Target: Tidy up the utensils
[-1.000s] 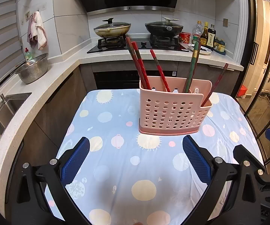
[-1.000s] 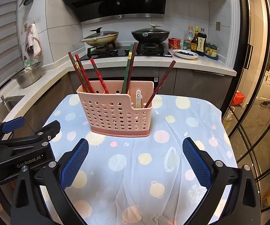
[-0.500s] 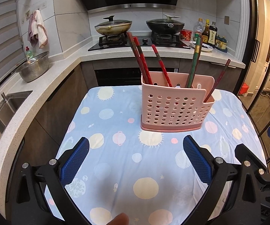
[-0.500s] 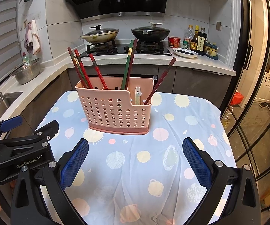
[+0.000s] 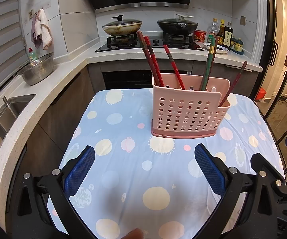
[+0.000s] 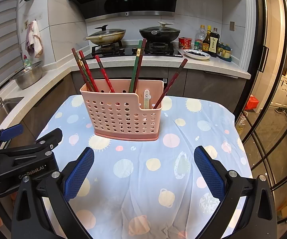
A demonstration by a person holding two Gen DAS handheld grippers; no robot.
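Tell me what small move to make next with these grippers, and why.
Probably ease the right gripper forward toward the pink holder. Both grippers are open and empty, the left gripper too, and nothing lies loose on the tablecloth; the chopsticks are scattered across the compartments.

Bare tablecloth point(image 5: 135, 171) is lying open ahead of both grippers, so a straight run forward is meeting nothing until the pink basket point(image 6: 123, 115). Chopsticks point(image 6: 137, 65) are fanning out above its rim, crowding any approach from overhead. Left of the right gripper point(image 6: 143, 171), the left gripper point(image 6: 19, 159) is standing close, probably narrowing sideways room.
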